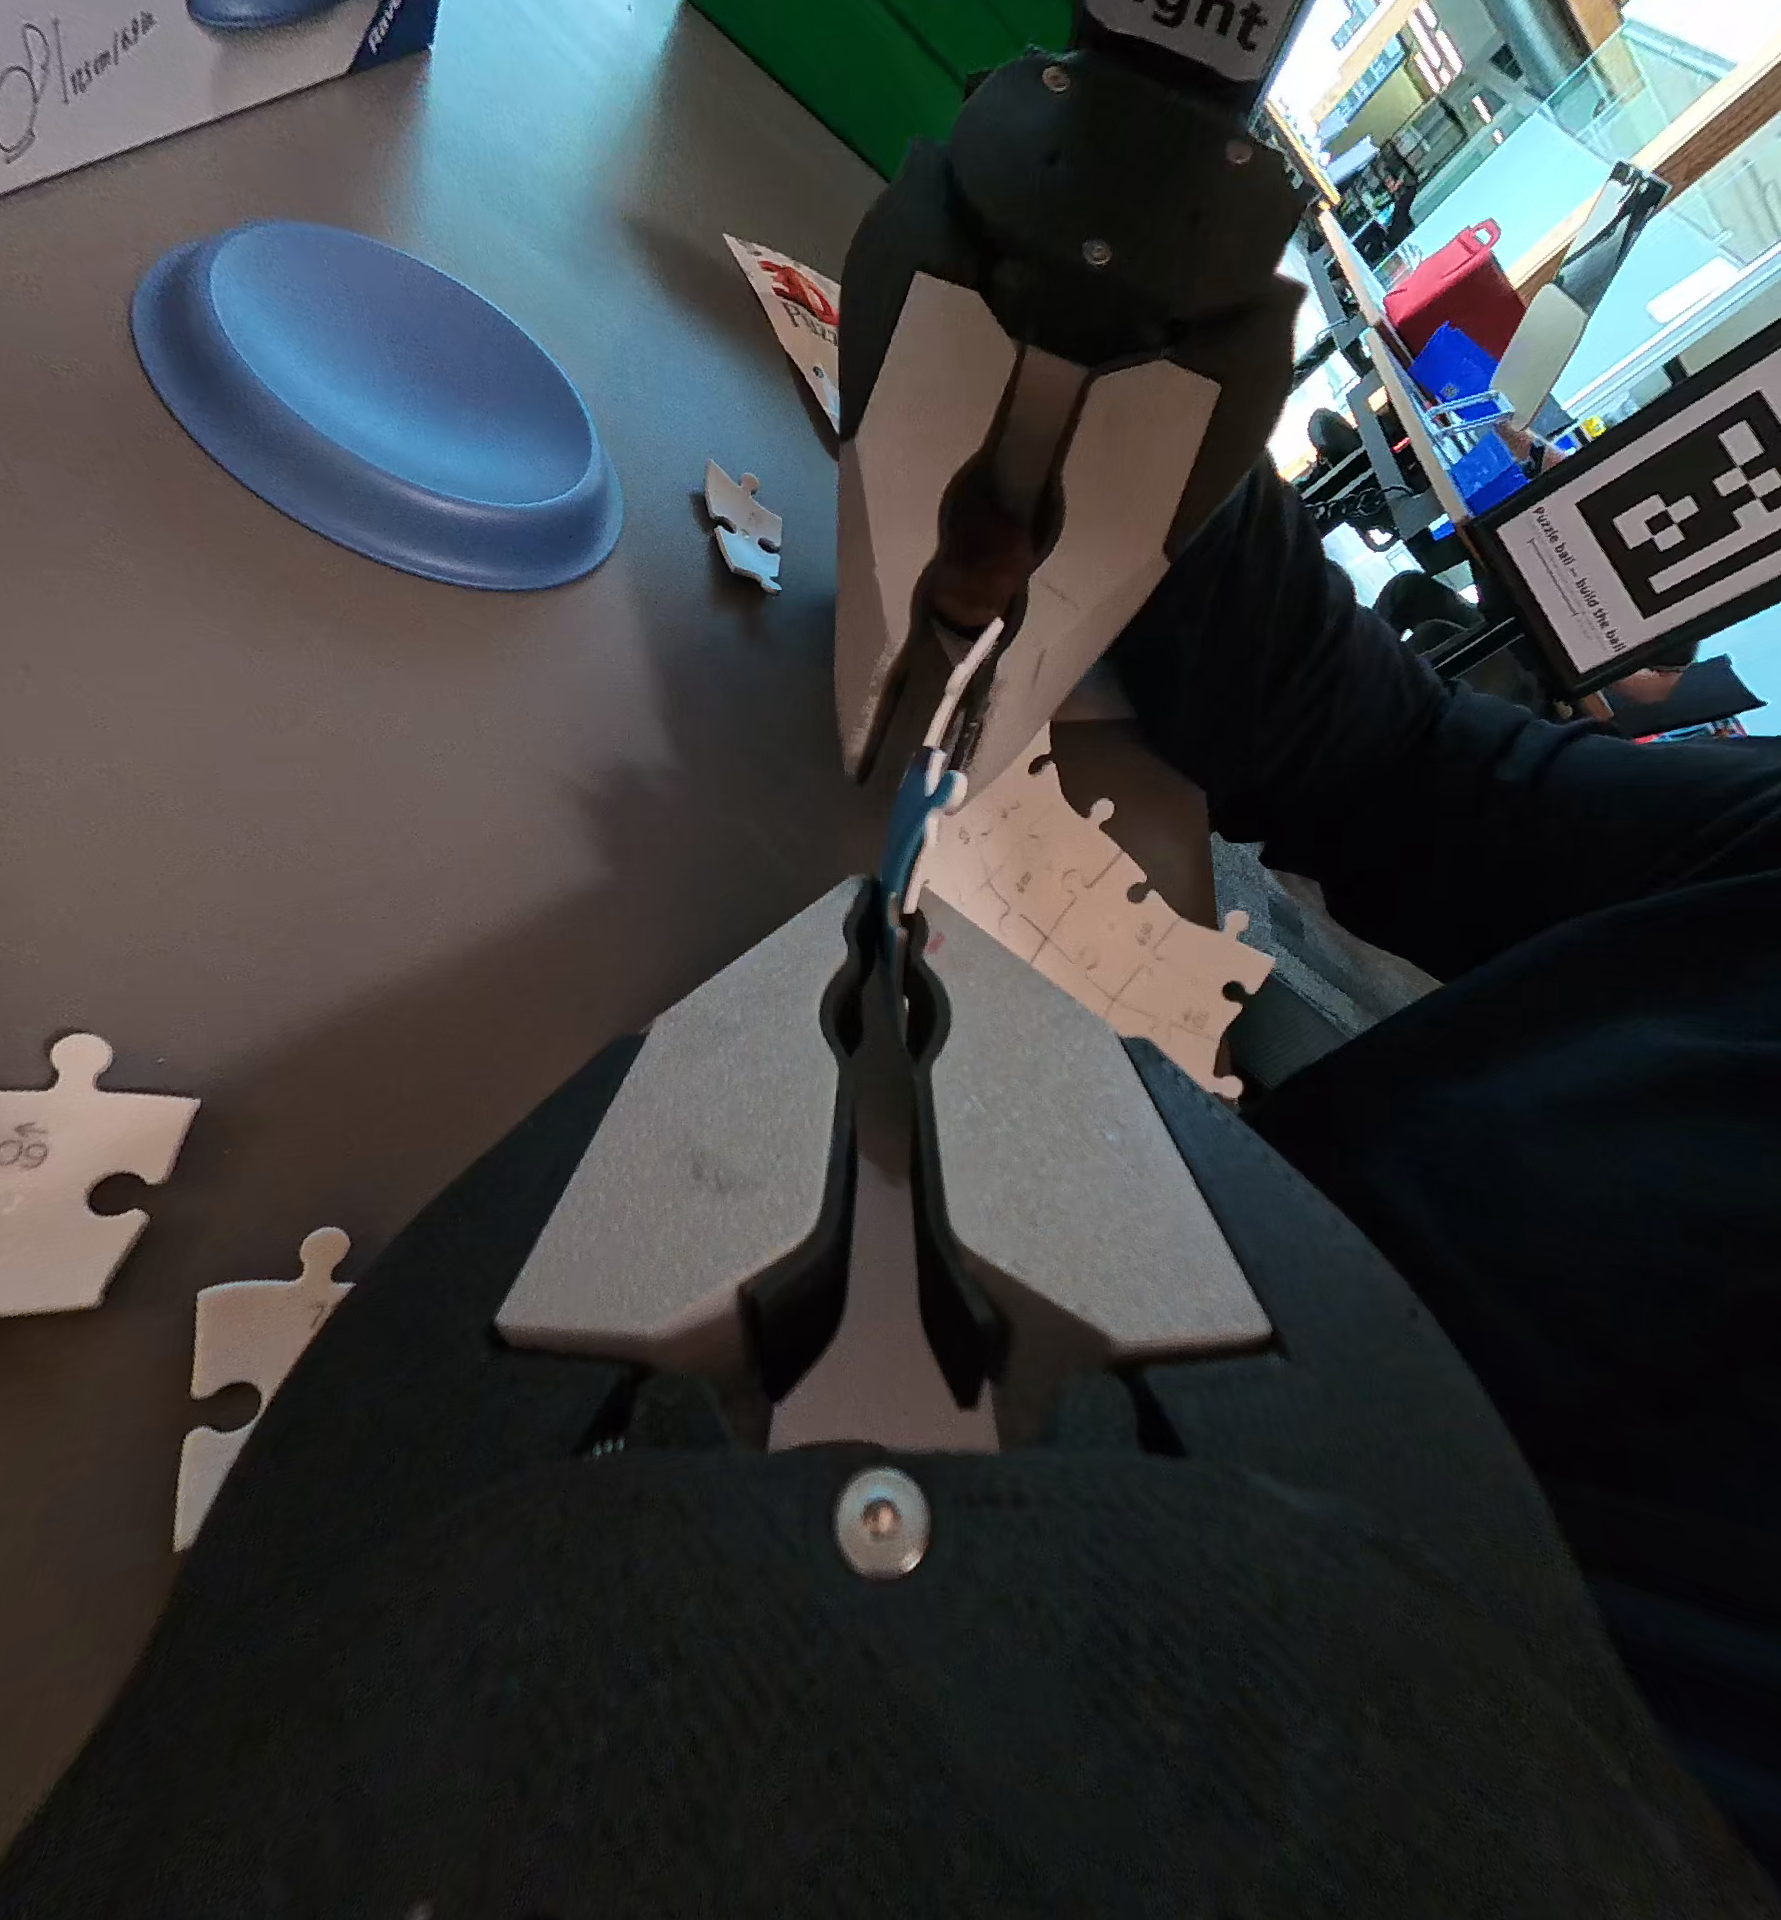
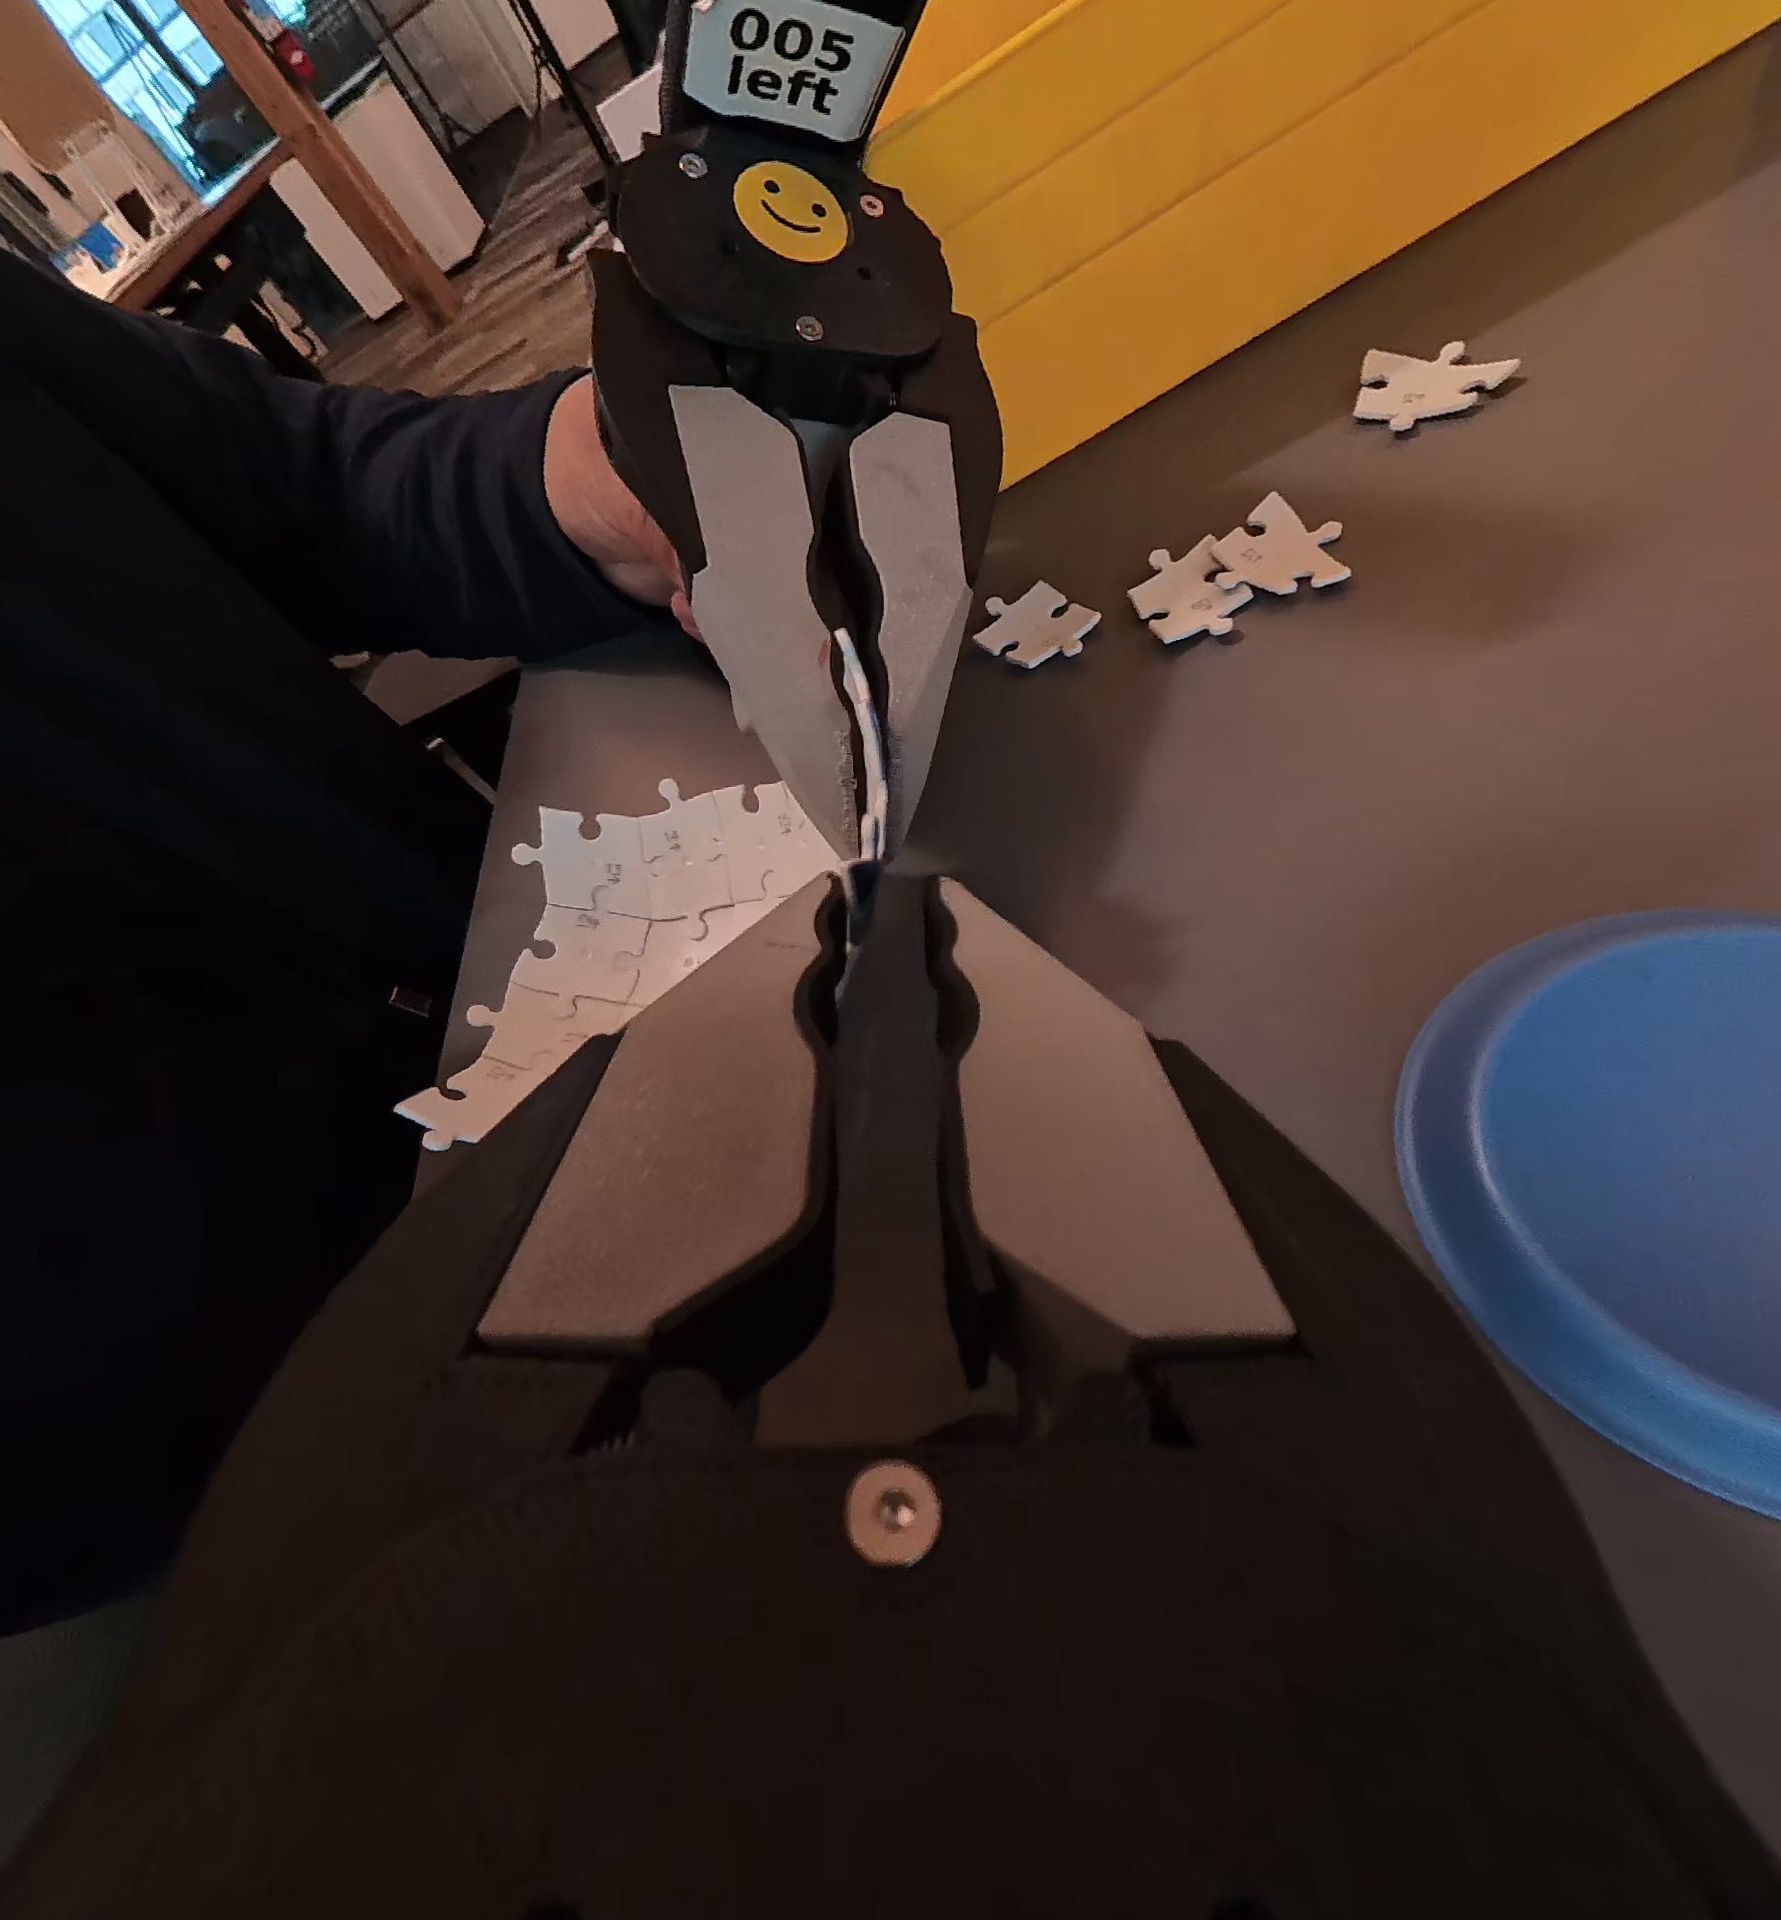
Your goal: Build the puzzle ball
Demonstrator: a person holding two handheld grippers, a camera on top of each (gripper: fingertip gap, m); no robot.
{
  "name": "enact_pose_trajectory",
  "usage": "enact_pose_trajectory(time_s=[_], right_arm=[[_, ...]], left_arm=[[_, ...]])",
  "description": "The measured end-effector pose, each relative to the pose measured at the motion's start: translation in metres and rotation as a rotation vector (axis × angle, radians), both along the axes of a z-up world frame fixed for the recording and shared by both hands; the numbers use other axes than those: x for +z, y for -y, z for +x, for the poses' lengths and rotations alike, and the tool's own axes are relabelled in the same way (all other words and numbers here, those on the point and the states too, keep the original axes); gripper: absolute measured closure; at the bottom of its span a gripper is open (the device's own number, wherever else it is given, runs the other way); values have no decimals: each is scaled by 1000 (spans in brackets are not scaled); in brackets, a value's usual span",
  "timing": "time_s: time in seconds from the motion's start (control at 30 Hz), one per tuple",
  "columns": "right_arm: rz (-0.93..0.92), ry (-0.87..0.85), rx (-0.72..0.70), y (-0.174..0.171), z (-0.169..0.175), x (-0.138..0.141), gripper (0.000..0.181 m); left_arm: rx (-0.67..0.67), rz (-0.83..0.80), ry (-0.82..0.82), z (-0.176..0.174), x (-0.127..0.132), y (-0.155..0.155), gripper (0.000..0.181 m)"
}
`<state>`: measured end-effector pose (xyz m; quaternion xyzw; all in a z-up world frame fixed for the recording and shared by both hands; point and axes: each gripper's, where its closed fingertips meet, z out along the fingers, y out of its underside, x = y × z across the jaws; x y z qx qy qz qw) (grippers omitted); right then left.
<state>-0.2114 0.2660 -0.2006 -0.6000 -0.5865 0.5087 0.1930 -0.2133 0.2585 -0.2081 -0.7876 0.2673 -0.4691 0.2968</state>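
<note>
Two grippers meet tip to tip above the dark grey table [image 1: 346, 831], each one pinching a thin curved puzzle piece.

The left gripper [image 1: 891, 914] is clenched on a blue and white plastic puzzle piece [image 1: 907, 842]; the right gripper [image 2: 881, 883] is clenched on a white-edged puzzle piece [image 1: 964, 681], and the two pieces touch at their edges. Under them lies a white assembled sheet of joined pieces [image 2: 637, 914], backs up. Loose white pieces [image 2: 1239, 577] lie apart, near a round blue plastic stand [image 1: 377, 405].

Matt grey table [image 1: 366, 831], smooth blue plastic dish [image 1: 377, 405], white card-like puzzle pieces [image 2: 1037, 621], grainy grey-faced jaws.
</note>
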Motion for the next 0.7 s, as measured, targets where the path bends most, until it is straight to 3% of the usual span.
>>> enact_pose_trajectory(time_s=[0.33, 0.47, 0.7], right_arm=[[-23, 22, 18, 2, 6, -2, 166], [-23, 50, 17, 3, 5, -7, 178], [-33, 92, 28, 6, 6, -15, 178]], left_arm=[[25, 7, 5, -4, 2, -4, 181], [32, 10, -12, -5, 0, -5, 181], [38, 13, -40, -1, -3, -6, 181]])
